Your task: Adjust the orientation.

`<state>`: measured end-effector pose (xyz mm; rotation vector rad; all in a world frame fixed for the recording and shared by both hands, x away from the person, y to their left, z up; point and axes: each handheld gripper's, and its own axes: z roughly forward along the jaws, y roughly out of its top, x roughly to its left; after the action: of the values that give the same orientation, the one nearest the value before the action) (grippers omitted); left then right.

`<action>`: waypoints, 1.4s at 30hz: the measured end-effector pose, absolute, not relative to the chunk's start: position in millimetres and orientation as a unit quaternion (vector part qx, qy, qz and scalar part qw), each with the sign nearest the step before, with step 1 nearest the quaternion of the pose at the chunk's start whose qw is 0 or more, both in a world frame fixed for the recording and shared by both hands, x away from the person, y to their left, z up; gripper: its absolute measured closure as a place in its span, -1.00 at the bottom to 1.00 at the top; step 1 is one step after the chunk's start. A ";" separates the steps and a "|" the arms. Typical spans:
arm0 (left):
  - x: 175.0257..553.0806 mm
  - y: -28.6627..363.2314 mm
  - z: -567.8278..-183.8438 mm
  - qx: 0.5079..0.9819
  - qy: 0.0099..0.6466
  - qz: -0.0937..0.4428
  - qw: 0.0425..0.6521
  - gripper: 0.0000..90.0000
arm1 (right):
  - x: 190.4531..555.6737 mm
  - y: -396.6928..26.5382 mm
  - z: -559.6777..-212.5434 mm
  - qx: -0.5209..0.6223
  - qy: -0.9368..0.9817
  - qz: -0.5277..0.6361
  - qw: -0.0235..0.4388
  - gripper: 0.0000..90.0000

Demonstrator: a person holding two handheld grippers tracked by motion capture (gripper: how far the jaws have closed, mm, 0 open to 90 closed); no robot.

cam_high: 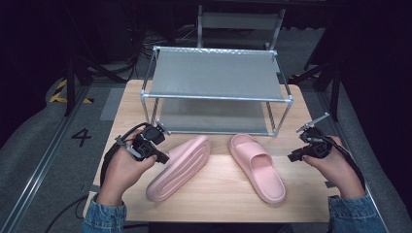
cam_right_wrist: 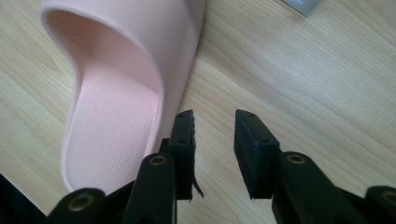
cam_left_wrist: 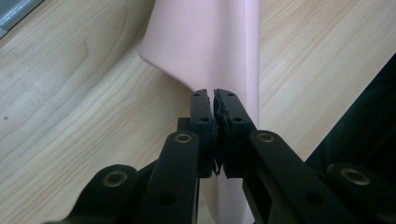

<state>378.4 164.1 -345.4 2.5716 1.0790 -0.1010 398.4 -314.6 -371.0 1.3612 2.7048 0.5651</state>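
The left gripper has its jaws pressed together with nothing visibly between them, their tips right at the edge of the overturned pink slipper, which lies sole-up on the wooden surface just ahead of them. The right gripper holds its jaws apart and empty above bare wood, the upright pink slipper just beside its left jaw. A metal shoe rack stands beyond both. On the floor a "4" is marked.

Metal shoe rack on wooden table
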 end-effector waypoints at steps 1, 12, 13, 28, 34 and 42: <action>379.4 162.3 -346.2 0.908 0.379 -0.034 0.174 0.95 | 398.3 -314.3 -371.3 0.443 0.877 0.183 0.031 0.55; 385.7 145.3 -356.9 0.912 0.367 -0.033 0.179 1.00 | 397.1 -315.4 -371.0 0.447 0.874 0.188 0.026 0.56; 385.8 144.5 -357.8 0.912 0.366 -0.035 0.181 1.00 | 397.2 -315.3 -371.3 0.447 0.874 0.187 0.026 0.56; 374.3 128.0 -352.3 0.925 0.333 -0.042 0.178 0.99 | 397.6 -313.3 -371.2 0.443 0.876 0.186 0.027 0.55; 367.0 120.0 -353.1 0.929 0.316 -0.062 0.184 0.89 | 397.6 -312.3 -370.2 0.442 0.876 0.191 0.025 0.52; 357.6 104.5 -358.3 0.937 0.279 -0.096 0.185 0.90 | 398.5 -309.9 -368.5 0.436 0.879 0.193 0.027 0.51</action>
<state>357.6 104.5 -358.3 2.6423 0.7862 -0.2701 398.5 -309.9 -368.5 1.3469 2.7137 0.5959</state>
